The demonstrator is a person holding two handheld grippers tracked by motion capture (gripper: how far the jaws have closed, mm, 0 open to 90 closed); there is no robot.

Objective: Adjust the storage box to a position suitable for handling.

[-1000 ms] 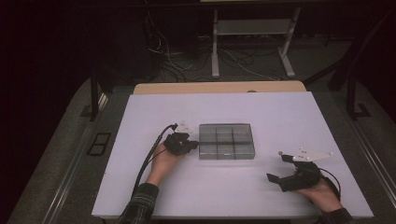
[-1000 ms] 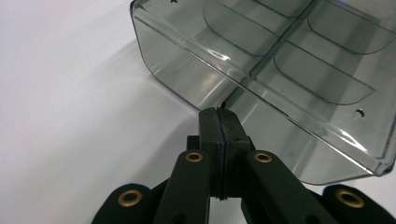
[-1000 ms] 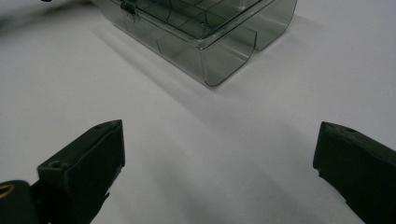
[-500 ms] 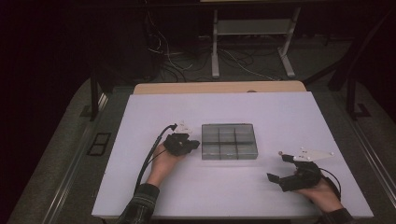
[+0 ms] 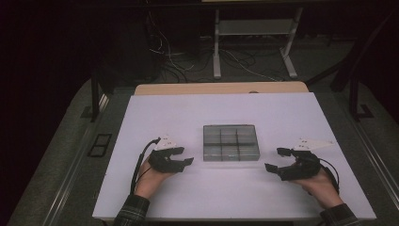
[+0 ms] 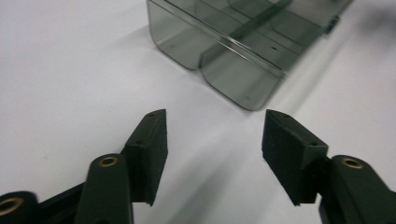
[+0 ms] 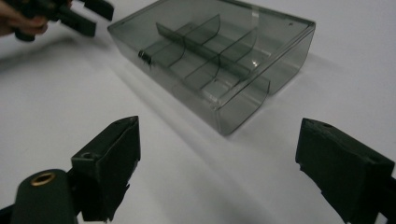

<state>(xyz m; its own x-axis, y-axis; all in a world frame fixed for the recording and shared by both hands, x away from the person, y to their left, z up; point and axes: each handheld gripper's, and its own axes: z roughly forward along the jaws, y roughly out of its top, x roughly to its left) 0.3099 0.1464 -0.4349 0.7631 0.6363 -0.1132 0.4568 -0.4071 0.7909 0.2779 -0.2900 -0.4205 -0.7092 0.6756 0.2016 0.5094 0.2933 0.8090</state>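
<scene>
A smoky clear plastic compartment box [image 5: 230,142] lies shut in the middle of the white tabletop [image 5: 226,113]; its compartments look empty. My left gripper [image 5: 186,164] sits just left of the box, apart from it. Its jaws have just been opening and stand open with nothing between them. In the left gripper view, the gripper [image 6: 215,121] points at the box's near corner [image 6: 233,51]. My right gripper [image 5: 274,159] rests right of the box, open; its jaws have just been closing a little, with nothing between them. The right gripper view shows the gripper [image 7: 219,126], the box [image 7: 215,60] and the left gripper [image 7: 60,14] beyond.
A small latch [image 7: 145,56] sits on the box's side. A black cable [image 5: 141,162] trails from the left gripper. A wooden edge [image 5: 221,88] borders the far side of the table. Behind it, a metal stand [image 5: 254,28] and loose cables are on the dark floor.
The left gripper has pulled away from the box's left edge toward the person, and its jaws have gone from shut to open. The right hand has stayed in place.
</scene>
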